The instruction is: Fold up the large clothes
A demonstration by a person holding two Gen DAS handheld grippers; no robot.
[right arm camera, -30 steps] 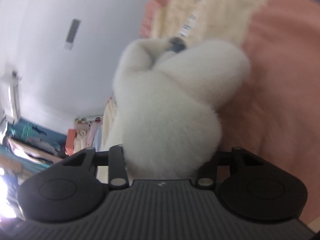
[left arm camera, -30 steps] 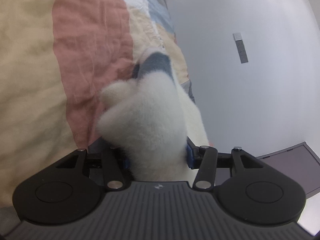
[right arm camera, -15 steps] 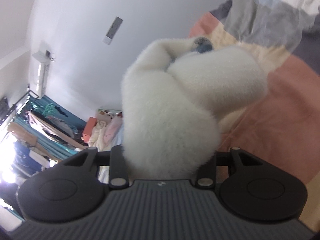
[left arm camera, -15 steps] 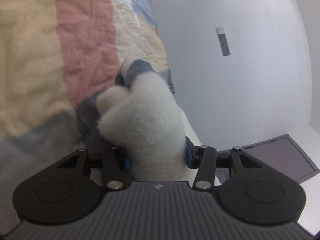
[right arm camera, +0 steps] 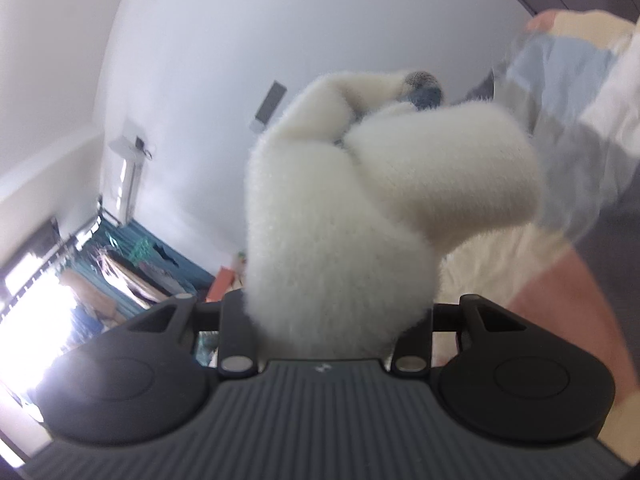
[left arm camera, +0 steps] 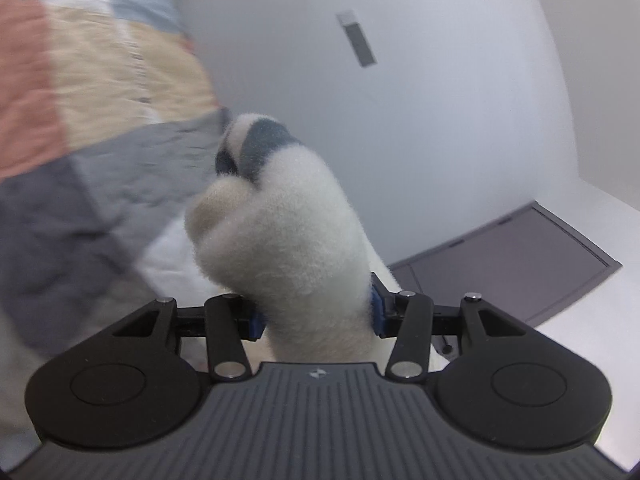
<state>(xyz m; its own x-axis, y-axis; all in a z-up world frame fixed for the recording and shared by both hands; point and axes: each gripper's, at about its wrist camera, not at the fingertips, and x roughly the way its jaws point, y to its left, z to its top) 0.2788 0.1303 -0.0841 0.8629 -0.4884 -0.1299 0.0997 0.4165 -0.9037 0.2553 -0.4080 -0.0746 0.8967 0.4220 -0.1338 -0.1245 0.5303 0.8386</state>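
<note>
A white fluffy garment point(left arm camera: 288, 236) with a grey-blue trim fills the middle of the left wrist view. My left gripper point(left arm camera: 316, 316) is shut on a bunched fold of it, and the fabric hides the fingertips. In the right wrist view the same white fluffy garment point(right arm camera: 360, 216) bulges out between the fingers. My right gripper point(right arm camera: 340, 320) is shut on it, fingertips hidden by the pile. Both grippers hold the garment lifted off the patchwork quilt point(left arm camera: 80, 128).
The quilt has pink, cream, grey and blue patches and also shows at the right of the right wrist view point(right arm camera: 580, 160). A white wall point(left arm camera: 400, 100) stands behind. A dark door point(left arm camera: 520, 260) lies at the right. A clothes rack point(right arm camera: 120, 264) and bright window are far left.
Both grippers have risen and tilted up with the garment: the quilt has dropped away and more of the wall and room shows. The grips have not changed.
</note>
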